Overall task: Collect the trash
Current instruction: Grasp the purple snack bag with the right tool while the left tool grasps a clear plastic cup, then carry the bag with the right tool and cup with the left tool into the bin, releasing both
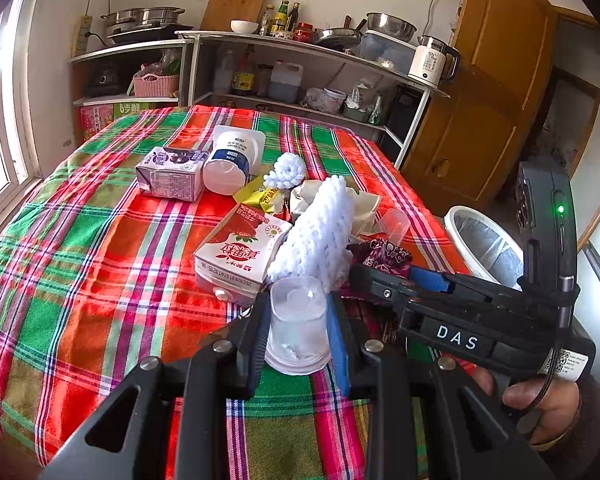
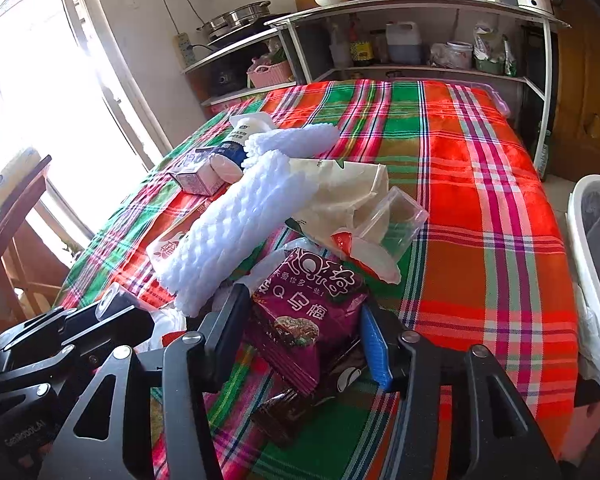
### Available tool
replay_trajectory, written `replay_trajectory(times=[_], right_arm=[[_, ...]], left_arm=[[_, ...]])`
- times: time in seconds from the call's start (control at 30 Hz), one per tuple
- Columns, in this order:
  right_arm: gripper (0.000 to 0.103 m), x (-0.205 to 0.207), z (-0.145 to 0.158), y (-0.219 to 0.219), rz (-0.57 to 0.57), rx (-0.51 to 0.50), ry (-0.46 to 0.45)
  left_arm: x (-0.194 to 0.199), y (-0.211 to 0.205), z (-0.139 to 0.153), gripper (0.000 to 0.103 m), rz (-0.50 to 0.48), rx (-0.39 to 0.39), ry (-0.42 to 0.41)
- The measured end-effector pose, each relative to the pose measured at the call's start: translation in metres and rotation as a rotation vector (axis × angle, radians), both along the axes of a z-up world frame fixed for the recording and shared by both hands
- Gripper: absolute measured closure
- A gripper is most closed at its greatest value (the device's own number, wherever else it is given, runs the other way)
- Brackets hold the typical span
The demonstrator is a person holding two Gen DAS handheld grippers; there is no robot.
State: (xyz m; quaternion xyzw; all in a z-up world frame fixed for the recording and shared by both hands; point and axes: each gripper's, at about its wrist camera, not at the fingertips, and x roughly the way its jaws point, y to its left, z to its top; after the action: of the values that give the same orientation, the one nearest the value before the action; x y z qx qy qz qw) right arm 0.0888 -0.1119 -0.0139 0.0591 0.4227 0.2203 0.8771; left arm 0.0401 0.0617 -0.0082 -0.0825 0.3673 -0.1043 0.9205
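My left gripper [image 1: 298, 300] is shut on a small clear plastic cup [image 1: 298, 324], held just above the plaid tablecloth [image 1: 100, 240]. My right gripper [image 2: 304, 304] has its pads against both edges of a purple snack packet [image 2: 312, 312] at the near side of the trash pile; the same gripper [image 1: 374, 270] shows at the right of the left wrist view. Behind the packet lie a white foam net sleeve [image 2: 240, 224], a strawberry milk carton [image 1: 236, 252], a beige paper bag [image 2: 340, 188], another clear cup [image 2: 396, 216], a white bottle [image 1: 230, 168] and a purple carton [image 1: 172, 174].
A white bin with a plastic liner [image 1: 484, 244] stands on the floor past the table's right edge [image 2: 592, 248]. Kitchen shelves [image 1: 300, 52] with pots and bottles run behind the table. A wooden chair [image 2: 16, 216] stands left by the window.
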Motion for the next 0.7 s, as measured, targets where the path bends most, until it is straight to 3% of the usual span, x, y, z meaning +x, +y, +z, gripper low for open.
replay_trajectory(times=[0.1, 0.33, 0.7], right_arm=[[0.061, 0.0, 0.0, -0.002, -0.012, 0.006, -0.007], [0.065, -0.008, 0.01, -0.008, -0.007, 0.035, -0.045], [0.066, -0.016, 0.041, -0.042, -0.066, 0.107, -0.112]], left_arm=[[-0.001, 0.0, 0.001, 0.074, 0.001, 0.005, -0.004], [-0.003, -0.002, 0.006, 0.074, 0.0, 0.015, -0.014], [0.0, -0.024, 0.034, 0.074, -0.047, 0.036, -0.061]])
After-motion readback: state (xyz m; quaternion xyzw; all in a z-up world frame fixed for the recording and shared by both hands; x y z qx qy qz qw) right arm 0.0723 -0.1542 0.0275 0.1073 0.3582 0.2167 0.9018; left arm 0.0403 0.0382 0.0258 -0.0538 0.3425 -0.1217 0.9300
